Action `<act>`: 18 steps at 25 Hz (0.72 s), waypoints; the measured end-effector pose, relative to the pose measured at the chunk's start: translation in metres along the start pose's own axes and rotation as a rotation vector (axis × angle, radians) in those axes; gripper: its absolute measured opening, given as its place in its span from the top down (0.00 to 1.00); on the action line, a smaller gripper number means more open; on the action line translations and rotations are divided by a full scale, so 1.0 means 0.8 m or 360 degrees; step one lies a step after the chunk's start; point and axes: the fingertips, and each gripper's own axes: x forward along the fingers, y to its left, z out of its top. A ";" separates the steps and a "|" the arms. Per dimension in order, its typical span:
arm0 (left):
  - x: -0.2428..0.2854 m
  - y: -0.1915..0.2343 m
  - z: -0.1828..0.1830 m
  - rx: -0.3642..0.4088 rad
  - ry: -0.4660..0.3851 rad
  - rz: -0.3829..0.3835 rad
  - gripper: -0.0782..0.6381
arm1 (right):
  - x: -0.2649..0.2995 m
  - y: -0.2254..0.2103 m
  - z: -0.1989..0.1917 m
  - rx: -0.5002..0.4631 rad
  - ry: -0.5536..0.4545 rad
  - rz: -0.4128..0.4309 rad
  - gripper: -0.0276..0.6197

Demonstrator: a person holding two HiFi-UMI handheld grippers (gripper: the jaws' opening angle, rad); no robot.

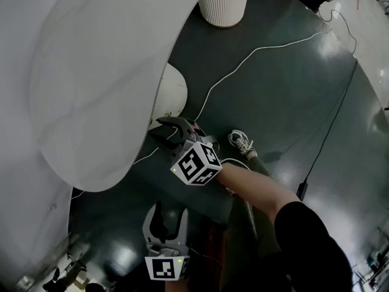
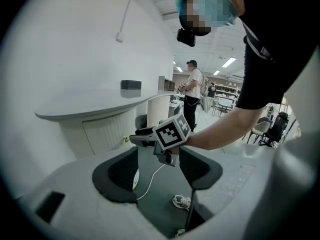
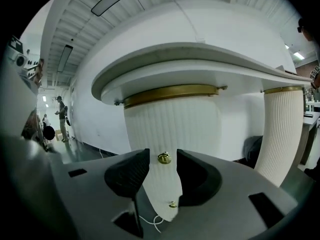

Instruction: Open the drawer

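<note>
Under the white curved tabletop (image 1: pixel 91 72) stands a white ribbed drawer unit (image 3: pixel 172 129) with a gold band on top. It has an upper brass knob (image 3: pixel 164 158) and a lower one (image 3: pixel 172 204). My right gripper (image 3: pixel 163 160) is open, and the upper knob shows in the gap between its dark pads, which are not touching it. In the head view the right gripper (image 1: pixel 164 131) points at the rounded unit (image 1: pixel 173 90) from close by. My left gripper (image 1: pixel 171 212) hangs open and empty lower down, behind the right one; its view shows the right gripper's marker cube (image 2: pixel 172 132).
A white cable (image 1: pixel 255 53) runs across the dark glossy floor to the unit, and a black cable (image 1: pixel 331 126) lies to the right. A ribbed white column (image 1: pixel 225 2) stands farther off. My shoe (image 1: pixel 242 142) is beside the right gripper. People stand in the distance.
</note>
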 end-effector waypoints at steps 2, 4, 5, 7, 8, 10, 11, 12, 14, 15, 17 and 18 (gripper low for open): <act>-0.001 0.002 -0.008 -0.0003 0.0003 0.0004 0.54 | 0.013 0.000 -0.005 -0.0016 0.0015 -0.0003 0.72; -0.004 0.001 -0.024 -0.0010 0.0062 0.0000 0.54 | 0.024 0.001 -0.009 -0.0027 0.0031 -0.0001 0.72; -0.005 0.001 -0.030 -0.0014 0.0082 0.0000 0.54 | 0.030 0.002 -0.012 -0.0030 0.0038 0.0002 0.72; -0.007 0.003 -0.039 -0.0035 0.0097 0.0010 0.54 | 0.039 0.000 -0.016 -0.0037 0.0054 0.0001 0.72; -0.008 0.003 -0.042 -0.0048 0.0096 0.0016 0.54 | 0.042 -0.001 -0.018 -0.0042 0.0061 -0.0007 0.72; -0.011 0.003 -0.048 -0.0064 0.0099 0.0021 0.54 | 0.048 -0.004 -0.021 -0.0049 0.0067 -0.0037 0.72; -0.013 0.003 -0.051 -0.0066 0.0105 0.0020 0.54 | 0.050 -0.005 -0.021 -0.0050 0.0068 -0.0052 0.72; -0.014 0.004 -0.053 -0.0065 0.0114 0.0017 0.54 | 0.052 -0.005 -0.022 -0.0053 0.0070 -0.0062 0.72; -0.015 0.006 -0.054 -0.0067 0.0121 0.0014 0.54 | 0.058 -0.006 -0.022 -0.0067 0.0076 -0.0069 0.73; -0.015 0.007 -0.053 -0.0070 0.0127 0.0016 0.53 | 0.061 -0.006 -0.022 -0.0074 0.0079 -0.0072 0.73; -0.017 0.010 -0.053 -0.0072 0.0133 0.0020 0.53 | 0.063 -0.006 -0.020 -0.0079 0.0082 -0.0087 0.73; -0.017 0.011 -0.052 -0.0075 0.0129 0.0023 0.53 | 0.064 -0.006 -0.021 -0.0081 0.0081 -0.0097 0.74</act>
